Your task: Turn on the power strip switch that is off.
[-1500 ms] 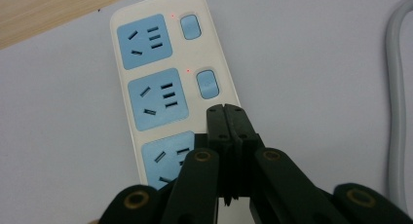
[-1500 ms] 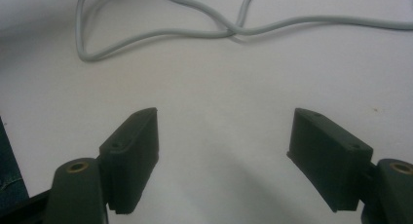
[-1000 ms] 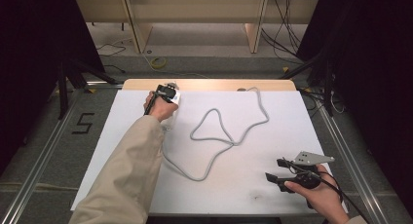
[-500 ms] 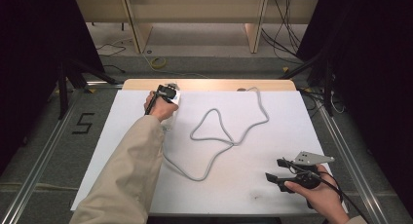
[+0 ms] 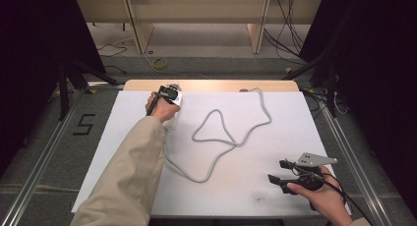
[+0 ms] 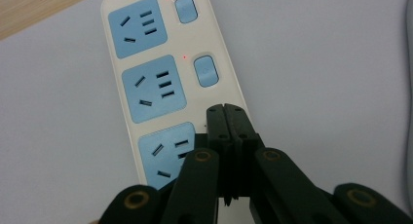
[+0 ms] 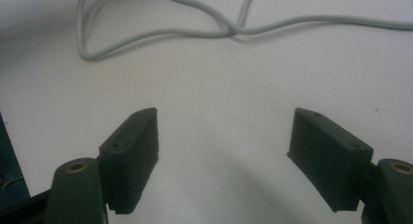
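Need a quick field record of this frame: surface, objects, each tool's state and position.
surface: white table top, wooden strip along far edge
object: white power strip, blue sockets, two blue switches in view with small red lights beside them
cord: grey cable, looped and crossing itself mid-table
left tool: shut, tips over the power strip by its nearest socket, at far left of the table
right tool: open, nothing between the jaws, near right of the table, apart from the cable

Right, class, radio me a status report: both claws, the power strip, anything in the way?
Left claw shut, tips over power strip at third switch. Right claw open, empty, near table edge. Grey cord looped mid-table, between the claws.
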`<state>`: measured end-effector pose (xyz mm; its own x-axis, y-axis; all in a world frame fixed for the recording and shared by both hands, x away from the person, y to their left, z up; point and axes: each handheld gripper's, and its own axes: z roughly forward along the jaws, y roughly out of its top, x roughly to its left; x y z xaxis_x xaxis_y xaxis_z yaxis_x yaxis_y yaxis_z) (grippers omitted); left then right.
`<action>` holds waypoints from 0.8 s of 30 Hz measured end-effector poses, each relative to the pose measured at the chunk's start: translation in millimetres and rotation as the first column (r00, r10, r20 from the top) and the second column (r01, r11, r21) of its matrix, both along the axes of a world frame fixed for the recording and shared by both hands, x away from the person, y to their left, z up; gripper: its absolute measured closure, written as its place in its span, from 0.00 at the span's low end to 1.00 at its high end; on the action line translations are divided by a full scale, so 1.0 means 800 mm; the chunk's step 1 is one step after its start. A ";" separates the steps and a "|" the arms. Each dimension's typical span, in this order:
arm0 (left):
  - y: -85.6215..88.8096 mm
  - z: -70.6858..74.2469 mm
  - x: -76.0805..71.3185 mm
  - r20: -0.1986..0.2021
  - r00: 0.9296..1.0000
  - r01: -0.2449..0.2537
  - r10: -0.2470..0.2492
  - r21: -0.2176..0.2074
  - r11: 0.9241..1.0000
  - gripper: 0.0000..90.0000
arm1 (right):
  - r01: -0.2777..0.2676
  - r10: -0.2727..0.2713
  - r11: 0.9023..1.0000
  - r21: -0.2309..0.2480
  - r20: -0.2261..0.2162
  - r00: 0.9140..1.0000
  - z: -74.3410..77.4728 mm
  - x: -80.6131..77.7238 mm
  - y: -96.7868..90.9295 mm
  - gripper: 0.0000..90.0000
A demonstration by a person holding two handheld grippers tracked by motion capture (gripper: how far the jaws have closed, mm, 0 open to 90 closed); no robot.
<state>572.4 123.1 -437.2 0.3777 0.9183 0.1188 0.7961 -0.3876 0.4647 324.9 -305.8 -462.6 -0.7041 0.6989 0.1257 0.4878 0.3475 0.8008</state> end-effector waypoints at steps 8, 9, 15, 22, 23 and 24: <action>0.001 0.001 0.001 -0.009 1.000 0.000 0.000 -0.006 1.000 1.00 | 0.000 0.000 1.000 0.001 -0.002 1.000 0.000 0.000 0.000 0.30; 0.002 0.001 0.001 -0.012 1.000 -0.001 0.001 -0.009 1.000 1.00 | -0.001 0.001 1.000 0.000 0.000 1.000 0.000 0.000 0.000 0.30; 0.002 0.001 0.002 -0.014 1.000 -0.002 0.002 -0.016 1.000 1.00 | -0.001 0.001 1.000 -0.001 -0.001 1.000 0.000 0.000 0.000 0.30; 0.002 0.001 0.003 -0.017 1.000 -0.004 0.004 -0.016 1.000 1.00 | -0.002 0.002 1.000 0.001 -0.003 1.000 0.000 0.000 0.001 0.30; 0.002 0.001 0.003 -0.017 1.000 -0.004 0.003 -0.016 1.000 1.00 | -0.002 0.002 1.000 0.001 -0.002 1.000 0.000 0.000 0.001 0.30; 0.002 0.001 0.003 -0.018 1.000 -0.004 0.004 -0.017 1.000 1.00 | -0.002 0.002 1.000 0.001 -0.002 1.000 0.000 0.000 0.001 0.30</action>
<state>574.6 125.1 -436.3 0.3761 0.9215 0.0968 0.8058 -0.3769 0.4567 325.0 -305.2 -462.8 -0.7053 0.6973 0.1279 0.4889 0.3477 0.8000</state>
